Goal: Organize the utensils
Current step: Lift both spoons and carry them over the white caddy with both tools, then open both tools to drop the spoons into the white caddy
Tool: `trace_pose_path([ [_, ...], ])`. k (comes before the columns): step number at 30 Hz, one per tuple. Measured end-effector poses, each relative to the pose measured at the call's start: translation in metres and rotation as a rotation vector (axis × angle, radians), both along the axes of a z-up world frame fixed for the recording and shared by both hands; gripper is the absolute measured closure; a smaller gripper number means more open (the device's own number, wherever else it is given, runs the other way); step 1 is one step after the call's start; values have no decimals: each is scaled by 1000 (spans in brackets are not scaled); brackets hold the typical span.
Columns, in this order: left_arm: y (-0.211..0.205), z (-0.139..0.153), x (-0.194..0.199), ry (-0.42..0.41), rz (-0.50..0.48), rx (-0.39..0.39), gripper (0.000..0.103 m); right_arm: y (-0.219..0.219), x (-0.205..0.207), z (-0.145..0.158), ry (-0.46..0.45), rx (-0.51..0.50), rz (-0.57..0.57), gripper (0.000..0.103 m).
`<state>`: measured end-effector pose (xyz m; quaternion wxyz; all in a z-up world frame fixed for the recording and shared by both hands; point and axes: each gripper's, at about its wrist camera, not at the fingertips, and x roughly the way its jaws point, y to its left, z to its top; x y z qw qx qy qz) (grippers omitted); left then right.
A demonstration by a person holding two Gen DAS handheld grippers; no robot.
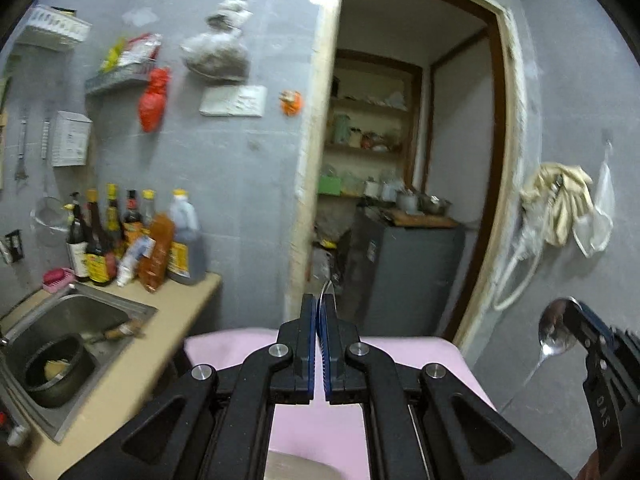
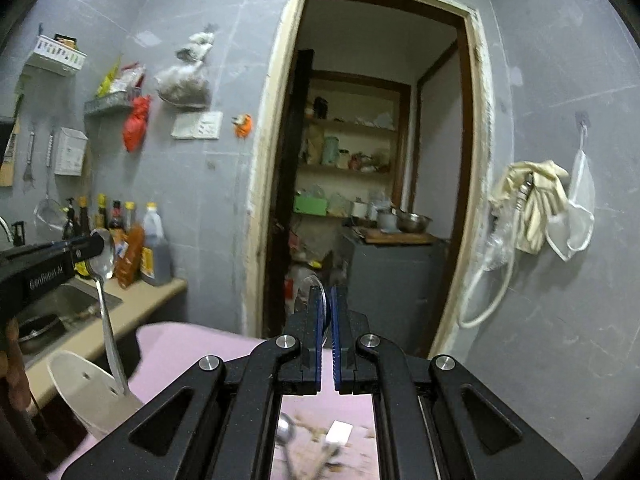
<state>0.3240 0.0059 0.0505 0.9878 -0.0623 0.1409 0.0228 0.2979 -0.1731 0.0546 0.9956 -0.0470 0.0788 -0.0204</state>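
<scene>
In the left wrist view my left gripper [image 1: 320, 300] is shut on a metal spoon, of which only a thin edge [image 1: 329, 286] shows above the blue pads. The right wrist view shows that spoon [image 2: 102, 258] from the side, held by its bowl. Its handle hangs down to the mouth of a white utensil holder with holes [image 2: 86, 388]. My right gripper [image 2: 328, 292] is shut on a second spoon [image 2: 312, 288], also held by the bowl [image 1: 558, 330]. Both grippers are raised above the pink table [image 2: 192, 344]. More utensils [image 2: 286, 432] lie blurred on it below.
A steel sink [image 1: 120, 308] with a dark pot [image 1: 56, 372] sits at the left in a beige counter [image 1: 160, 328]. Several sauce bottles [image 1: 132, 240] stand behind it. An open doorway [image 2: 360, 160] ahead shows shelves and a grey cabinet [image 2: 392, 280]. Cloths [image 2: 536, 200] hang on the right wall.
</scene>
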Motion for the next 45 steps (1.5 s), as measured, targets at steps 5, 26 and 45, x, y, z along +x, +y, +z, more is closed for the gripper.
trace_pose_path([
  [5,57,4,-8,-35,75,28,100,55,-4,-4,-28,-35,27,99],
  [26,106,-85,-15,-80,3,197,100,182,-9,-92,69,-352,-10,99],
  [45,112,-116,-11,51,-72,108,100,155,1,-107,160,-196,60,98],
])
